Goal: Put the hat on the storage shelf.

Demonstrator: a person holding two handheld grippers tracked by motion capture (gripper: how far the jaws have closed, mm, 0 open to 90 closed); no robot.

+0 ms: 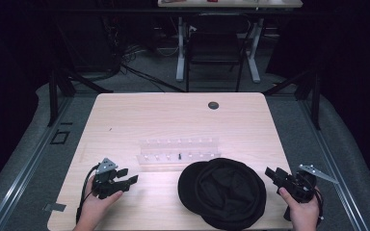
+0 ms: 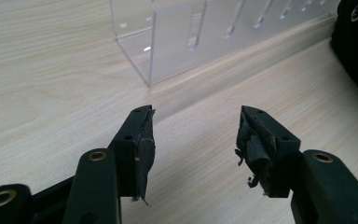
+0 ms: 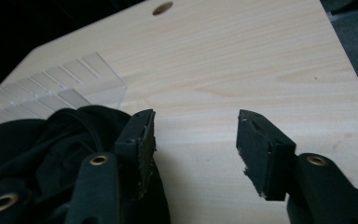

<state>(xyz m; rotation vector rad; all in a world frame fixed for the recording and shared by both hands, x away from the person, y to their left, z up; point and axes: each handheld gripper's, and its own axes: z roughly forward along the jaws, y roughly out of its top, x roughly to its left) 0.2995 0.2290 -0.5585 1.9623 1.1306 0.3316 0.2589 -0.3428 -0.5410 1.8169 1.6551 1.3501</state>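
A black hat (image 1: 224, 192) lies on the near right part of the wooden table (image 1: 125, 115), just in front of a clear plastic rack (image 1: 178, 153). The left gripper (image 1: 127, 176) and the right gripper (image 1: 271, 174) sit on either side of it, both released with jaws apart and nothing between them.

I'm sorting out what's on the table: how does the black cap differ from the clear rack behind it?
The black cap is dark, soft, rumpled cloth; the clear rack is see-through, rigid and slotted. The cap is a rounded heap near the table's front edge by the right tongs; the rack is a long straight strip farther back. Both rest on the wooden table, untouched by either tongs.
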